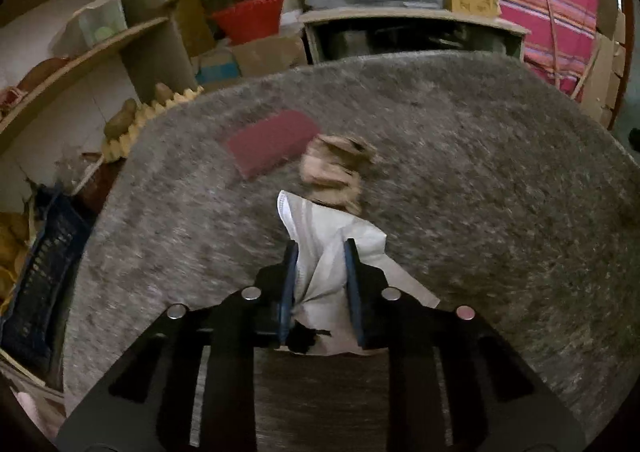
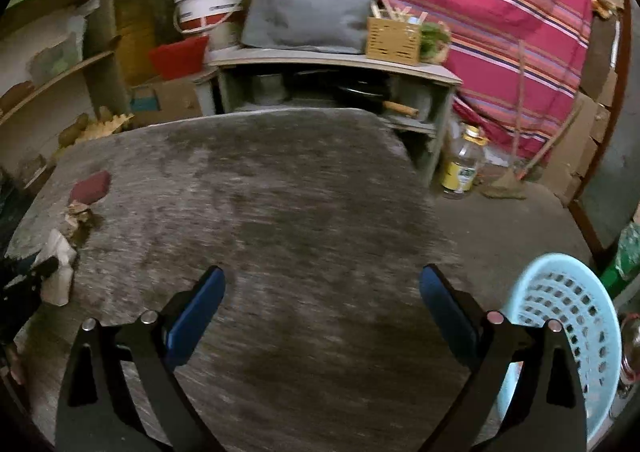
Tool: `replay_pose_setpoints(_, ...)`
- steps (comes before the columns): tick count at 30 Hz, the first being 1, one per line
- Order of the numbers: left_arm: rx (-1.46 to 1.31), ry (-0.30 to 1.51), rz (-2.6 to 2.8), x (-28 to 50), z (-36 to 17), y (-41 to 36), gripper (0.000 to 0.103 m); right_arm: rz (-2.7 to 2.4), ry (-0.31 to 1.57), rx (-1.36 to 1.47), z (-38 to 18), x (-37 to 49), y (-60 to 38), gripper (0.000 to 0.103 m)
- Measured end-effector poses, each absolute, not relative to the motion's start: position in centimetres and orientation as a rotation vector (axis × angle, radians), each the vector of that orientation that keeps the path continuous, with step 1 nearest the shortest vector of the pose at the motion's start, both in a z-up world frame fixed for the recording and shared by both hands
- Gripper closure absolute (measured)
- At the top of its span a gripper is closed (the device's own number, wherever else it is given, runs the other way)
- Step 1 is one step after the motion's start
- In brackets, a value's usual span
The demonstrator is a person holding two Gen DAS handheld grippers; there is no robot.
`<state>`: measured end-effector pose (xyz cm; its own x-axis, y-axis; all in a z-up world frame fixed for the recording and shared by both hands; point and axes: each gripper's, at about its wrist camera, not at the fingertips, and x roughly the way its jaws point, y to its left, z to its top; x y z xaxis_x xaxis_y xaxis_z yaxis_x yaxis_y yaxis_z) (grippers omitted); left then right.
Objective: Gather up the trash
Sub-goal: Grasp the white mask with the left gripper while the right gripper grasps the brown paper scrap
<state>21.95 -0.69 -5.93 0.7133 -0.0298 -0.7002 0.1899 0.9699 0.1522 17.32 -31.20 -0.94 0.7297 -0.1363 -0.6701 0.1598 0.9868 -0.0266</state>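
My left gripper [image 1: 320,248] is shut on a white crumpled paper wrapper [image 1: 332,252], held just above the grey table [image 1: 480,192]. A crumpled brown paper ball [image 1: 338,168] lies just beyond it, beside a dark red sponge block [image 1: 272,142]. In the right wrist view my right gripper [image 2: 322,284] is open and empty over the middle of the table [image 2: 300,192]. The white wrapper [image 2: 58,264], brown paper [image 2: 78,214] and red block [image 2: 90,186] show at its far left. A light blue perforated basket [image 2: 568,328] stands low at the right, off the table.
Shelves [image 1: 80,52] with clutter stand left. A low cabinet [image 2: 332,92] with a grey cushion [image 2: 308,4] sits behind the table. A bottle [image 2: 462,164] stands on the floor at right, near a striped red cloth [image 2: 500,12]. A dark crate [image 1: 44,272] sits at left.
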Motion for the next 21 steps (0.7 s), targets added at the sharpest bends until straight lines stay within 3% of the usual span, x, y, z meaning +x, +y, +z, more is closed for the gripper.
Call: replay_pose_setpoints(21, -0.002, 0.688, 0.017, 25.5, -3.7, 11.7, 0.082, 0.131, 0.789, -0.038, -4.9, 25.4, -11.0, 0.007)
